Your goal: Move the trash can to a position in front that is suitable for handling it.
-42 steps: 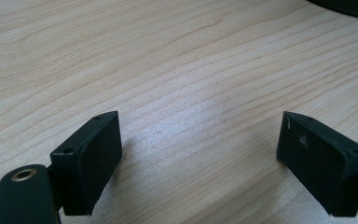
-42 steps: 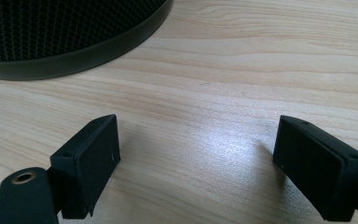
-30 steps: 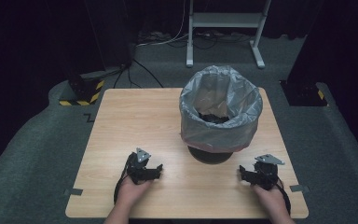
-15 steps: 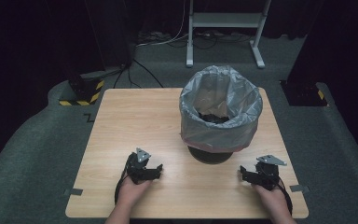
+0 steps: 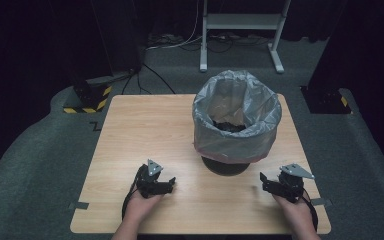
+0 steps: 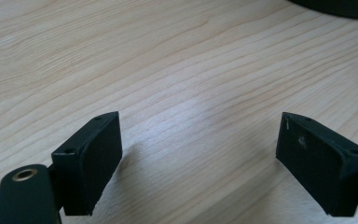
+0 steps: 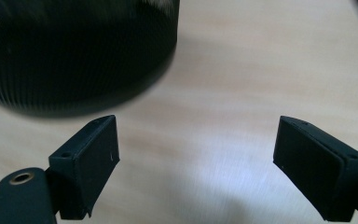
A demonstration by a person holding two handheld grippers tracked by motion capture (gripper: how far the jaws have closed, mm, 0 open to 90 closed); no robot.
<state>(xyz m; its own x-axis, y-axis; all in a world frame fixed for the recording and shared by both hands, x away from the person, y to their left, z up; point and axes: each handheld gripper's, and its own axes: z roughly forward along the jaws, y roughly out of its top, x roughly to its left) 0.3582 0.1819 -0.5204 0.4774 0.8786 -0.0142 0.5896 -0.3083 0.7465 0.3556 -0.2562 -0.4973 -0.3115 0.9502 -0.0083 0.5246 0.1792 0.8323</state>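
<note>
A black bin lined with a grey plastic bag (image 5: 236, 117) stands on the wooden table (image 5: 145, 127), right of centre. My left gripper (image 5: 172, 184) rests low on the table near the front, left of the bin, held by a hand. Its jaws stand wide apart over bare wood (image 6: 200, 140), nothing between them. My right gripper (image 5: 262, 181) sits near the front right corner, pointing left at the bin's base. Its jaws are also open (image 7: 196, 163), with the bin's dark ribbed base (image 7: 74, 60) close ahead at the upper left.
Dark items lie inside the bin, unclear what. Beyond the table a white metal stand (image 5: 240, 30) and cables lie on the grey floor. A black-and-yellow striped foot (image 5: 85, 102) sits by the far left corner. Tape tabs mark the table's front corners.
The right gripper has shifted slightly, turning a little toward the bin's base. The left gripper has stayed in place.
</note>
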